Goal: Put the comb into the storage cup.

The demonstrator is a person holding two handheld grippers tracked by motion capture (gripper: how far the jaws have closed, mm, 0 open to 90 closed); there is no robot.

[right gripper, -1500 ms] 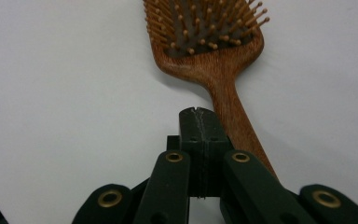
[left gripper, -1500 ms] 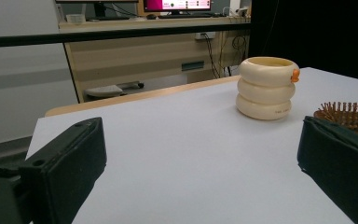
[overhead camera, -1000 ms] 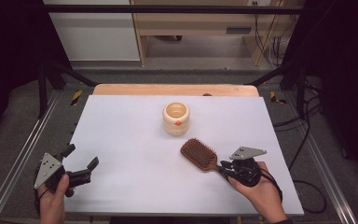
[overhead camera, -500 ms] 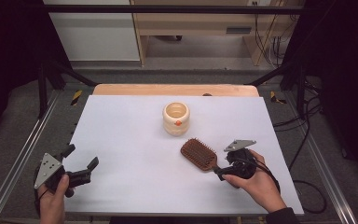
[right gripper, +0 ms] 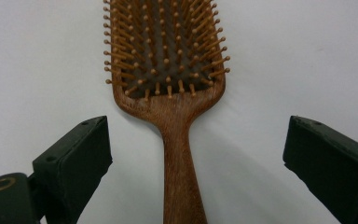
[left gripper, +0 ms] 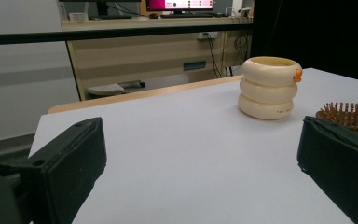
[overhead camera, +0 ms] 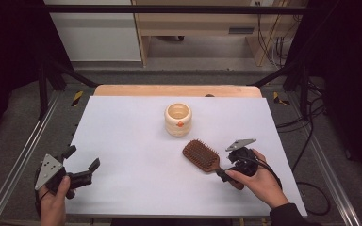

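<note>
A wooden paddle hairbrush [overhead camera: 201, 156] lies bristles-up on the white table [overhead camera: 122, 132], right of centre, its head toward the middle of the table and its handle pointing toward the person's right hand [overhead camera: 259, 181]; the right gripper [right gripper: 196, 154] is over the handle end, and in the right gripper view its two black jaws stand wide apart on either side of the brown handle, touching neither side of it; the handle runs up between them to the bristled head; in the high view the grey three-cornered plate [overhead camera: 240, 143] sits on top of that gripper, just beside the brush; a cream ribbed cup [overhead camera: 177, 118], shaped like stacked rings with a small orange mark on its side, stands upright beyond the hairbrush, near it yet apart from it; the left gripper [overhead camera: 81, 163] is held by the left hand [overhead camera: 54, 205] at the near left corner of the table, well apart from both things; its jaws are spread open with nothing between them, and the left gripper view looks across the bare white surface toward the cup [left gripper: 269, 87] and an edge of the bristles [left gripper: 349, 115]
</note>
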